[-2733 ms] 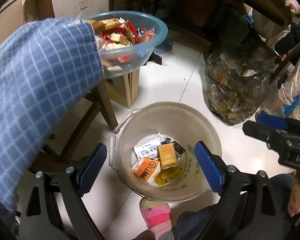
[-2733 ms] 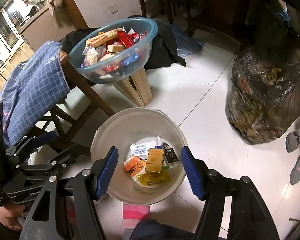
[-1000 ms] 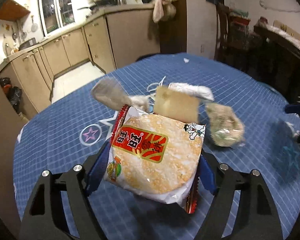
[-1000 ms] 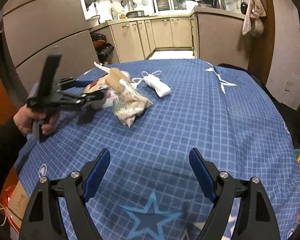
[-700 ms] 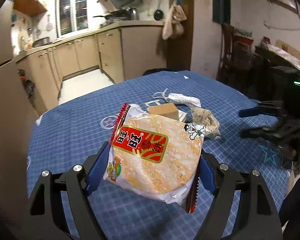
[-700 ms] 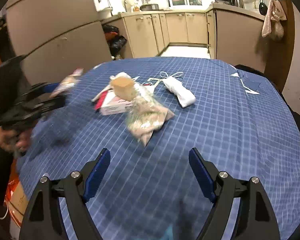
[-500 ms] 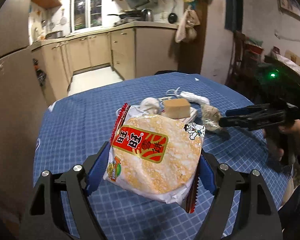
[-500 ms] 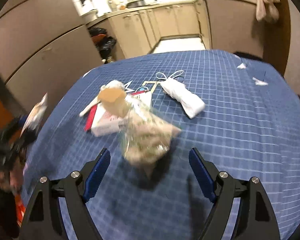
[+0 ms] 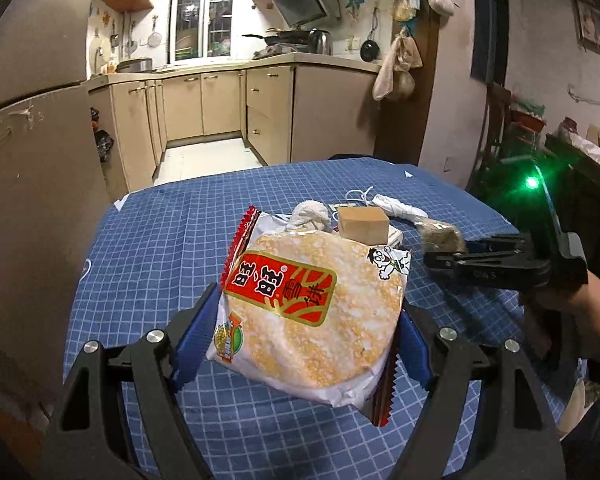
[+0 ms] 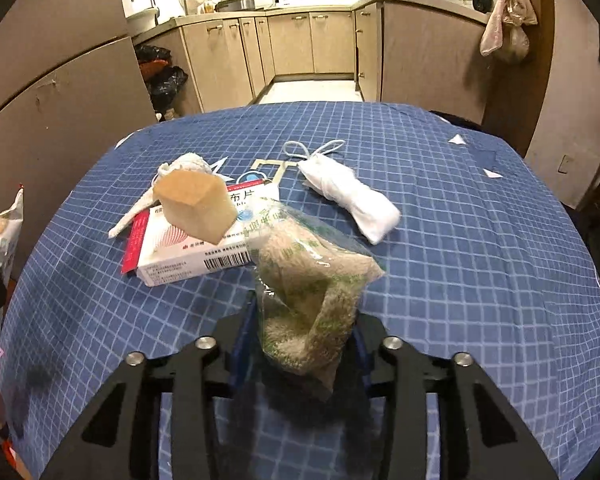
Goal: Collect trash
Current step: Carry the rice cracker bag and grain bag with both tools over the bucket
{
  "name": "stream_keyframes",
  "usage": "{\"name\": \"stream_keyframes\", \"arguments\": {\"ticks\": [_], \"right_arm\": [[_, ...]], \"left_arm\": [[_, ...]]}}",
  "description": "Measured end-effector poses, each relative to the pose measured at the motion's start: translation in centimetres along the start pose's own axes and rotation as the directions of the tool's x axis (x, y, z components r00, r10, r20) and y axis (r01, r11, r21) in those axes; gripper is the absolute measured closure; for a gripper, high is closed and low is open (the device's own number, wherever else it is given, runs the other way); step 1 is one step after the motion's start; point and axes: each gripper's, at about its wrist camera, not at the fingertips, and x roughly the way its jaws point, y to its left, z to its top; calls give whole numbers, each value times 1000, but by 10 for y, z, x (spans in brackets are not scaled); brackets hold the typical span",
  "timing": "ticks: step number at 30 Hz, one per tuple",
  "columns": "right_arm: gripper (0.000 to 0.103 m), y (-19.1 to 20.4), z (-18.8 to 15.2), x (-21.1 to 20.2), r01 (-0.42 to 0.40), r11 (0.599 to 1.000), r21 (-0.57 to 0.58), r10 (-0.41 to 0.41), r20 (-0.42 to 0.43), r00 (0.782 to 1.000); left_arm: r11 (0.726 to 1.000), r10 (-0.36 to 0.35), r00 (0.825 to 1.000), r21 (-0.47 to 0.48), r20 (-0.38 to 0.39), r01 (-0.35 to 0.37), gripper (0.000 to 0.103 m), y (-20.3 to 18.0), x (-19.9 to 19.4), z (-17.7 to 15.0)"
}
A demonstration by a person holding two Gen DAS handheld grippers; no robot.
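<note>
A red-and-white rice-cracker packet (image 9: 308, 312) is pinched by the left gripper (image 9: 300, 336); a clear plastic bag of greenish-brown crumbs (image 10: 308, 296) has just been closed on by the right gripper (image 10: 300, 344). Left on the blue checked tablecloth (image 10: 480, 248) from 11 to 1 o'clock: a white-and-red carton (image 10: 180, 248), a tan cube (image 10: 196, 204), a crumpled white tissue (image 10: 180, 172) and a rolled white cloth (image 10: 352, 196).

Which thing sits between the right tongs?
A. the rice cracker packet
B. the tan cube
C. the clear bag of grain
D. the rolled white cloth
C: in the right wrist view the right tongs pinch the clear bag of grain; the cube and cloth lie farther off on the table.
</note>
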Motion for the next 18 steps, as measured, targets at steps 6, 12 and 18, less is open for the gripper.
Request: {"name": "stream_keyframes", "arguments": {"ticks": [6,12,18], "right_arm": [[65,-9,-13,-39,-17,1000,17,16,82,996],[65,-11,-28,-93,21,1000,10,-23,174,984],[65,-30,-51,-160,91,994,56,-103,260,960]], "left_arm": [[1000,-4,1000,0,22,4,27,-14,-8,1],[999,-20,999,27,47,19,27,-41,-16,2],[999,-15,996,44,86,11,27,-74,-27,5]]}}
